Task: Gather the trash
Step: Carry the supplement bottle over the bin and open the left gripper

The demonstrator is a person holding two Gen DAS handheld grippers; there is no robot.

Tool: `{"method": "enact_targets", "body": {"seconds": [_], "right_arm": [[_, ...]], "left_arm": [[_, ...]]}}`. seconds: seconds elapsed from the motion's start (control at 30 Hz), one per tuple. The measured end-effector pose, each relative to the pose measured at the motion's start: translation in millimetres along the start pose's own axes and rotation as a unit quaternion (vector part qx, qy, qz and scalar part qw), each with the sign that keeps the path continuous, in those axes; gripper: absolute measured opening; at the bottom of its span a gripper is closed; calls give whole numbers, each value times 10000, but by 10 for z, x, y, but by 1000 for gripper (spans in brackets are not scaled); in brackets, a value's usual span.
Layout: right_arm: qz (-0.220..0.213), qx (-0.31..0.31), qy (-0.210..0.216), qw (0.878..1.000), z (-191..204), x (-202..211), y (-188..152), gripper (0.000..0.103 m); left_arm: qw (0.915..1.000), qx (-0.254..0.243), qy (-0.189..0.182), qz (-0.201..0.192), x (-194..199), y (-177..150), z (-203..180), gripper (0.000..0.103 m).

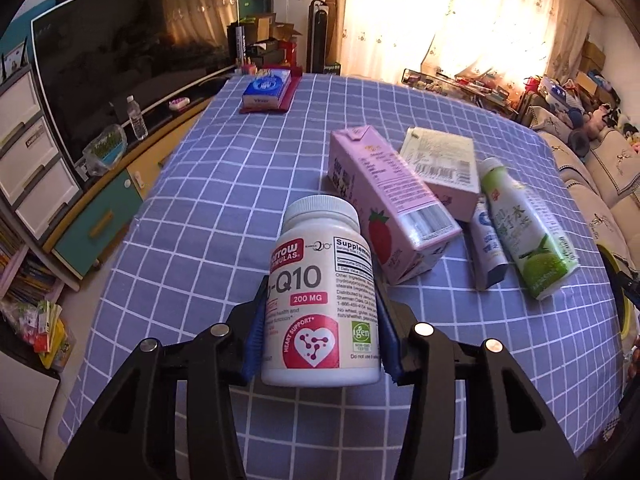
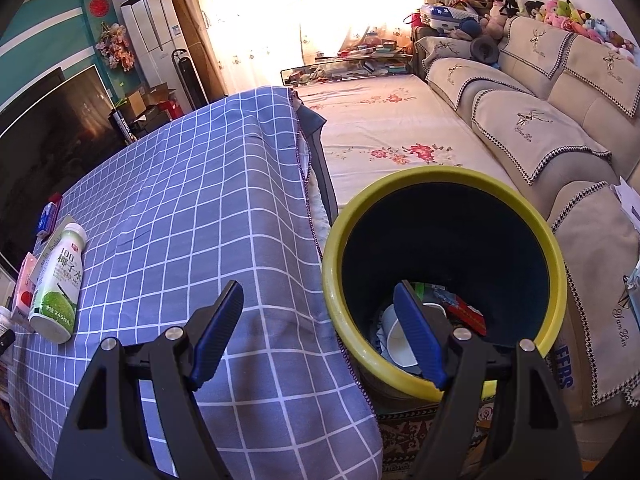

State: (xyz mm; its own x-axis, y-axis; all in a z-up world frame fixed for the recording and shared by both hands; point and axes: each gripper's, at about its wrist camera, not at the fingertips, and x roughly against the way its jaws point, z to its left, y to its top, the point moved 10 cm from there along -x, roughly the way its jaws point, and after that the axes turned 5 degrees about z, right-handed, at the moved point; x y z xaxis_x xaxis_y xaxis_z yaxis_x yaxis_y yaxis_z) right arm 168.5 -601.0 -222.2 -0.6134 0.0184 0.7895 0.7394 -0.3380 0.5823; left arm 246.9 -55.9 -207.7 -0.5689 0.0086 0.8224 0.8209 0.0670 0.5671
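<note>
Left tongs (image 1: 320, 344) pinching pill bottle (image 1: 322, 300) low on its body, just above bench (image 1: 180, 208); right tongs (image 2: 320, 336) spread, holding nothing.

Smooth round bottle, gripped near the base with cap end leaning away: likely to pivot or slip out on the carry to the bin (image 2: 440, 380) off the bench edge. Beyond, pink carton (image 1: 384, 208), small tube (image 1: 486, 248), green bottle (image 1: 528, 236) lying close together: easily knocked or rolled by a swing across. Bin mouth partly behind right tongs: possible bump at the drop.
</note>
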Motion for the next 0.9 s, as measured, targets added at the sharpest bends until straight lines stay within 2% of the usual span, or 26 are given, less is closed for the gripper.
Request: {"method": "enact_targets", "body": {"seconds": [0.13, 0.3, 0.43, 0.53, 0.67, 0.77, 0.9], "right_arm": [[-19, 1, 33, 10000, 6, 28, -6, 73], [-116, -54, 64, 9999, -48, 117, -20, 73], [-226, -181, 29, 9996, -188, 222, -10, 73], [-305, -304, -42, 9991, -348, 313, 0, 73], [-424, -553, -200, 9974, -655, 444, -17, 73], [-504, -751, -337, 9953, -893, 530, -39, 73], [-594, -1013, -508, 9918, -1211, 638, -88, 73]], "left_arm": [[9996, -127, -139, -186, 232, 45, -125, 47], [9974, -415, -471, -351, 442, 117, -490, 47], [9928, -778, -826, -381, 471, 192, -973, 47], [9863, -1125, -1148, -361, 441, 253, -1440, 47], [9714, -1669, -1657, -315, 432, 313, -2182, 47], [9552, -2146, -2024, -236, 414, 331, -2828, 47], [9271, -2735, -2562, 45, 361, 231, -3739, 47]]}}
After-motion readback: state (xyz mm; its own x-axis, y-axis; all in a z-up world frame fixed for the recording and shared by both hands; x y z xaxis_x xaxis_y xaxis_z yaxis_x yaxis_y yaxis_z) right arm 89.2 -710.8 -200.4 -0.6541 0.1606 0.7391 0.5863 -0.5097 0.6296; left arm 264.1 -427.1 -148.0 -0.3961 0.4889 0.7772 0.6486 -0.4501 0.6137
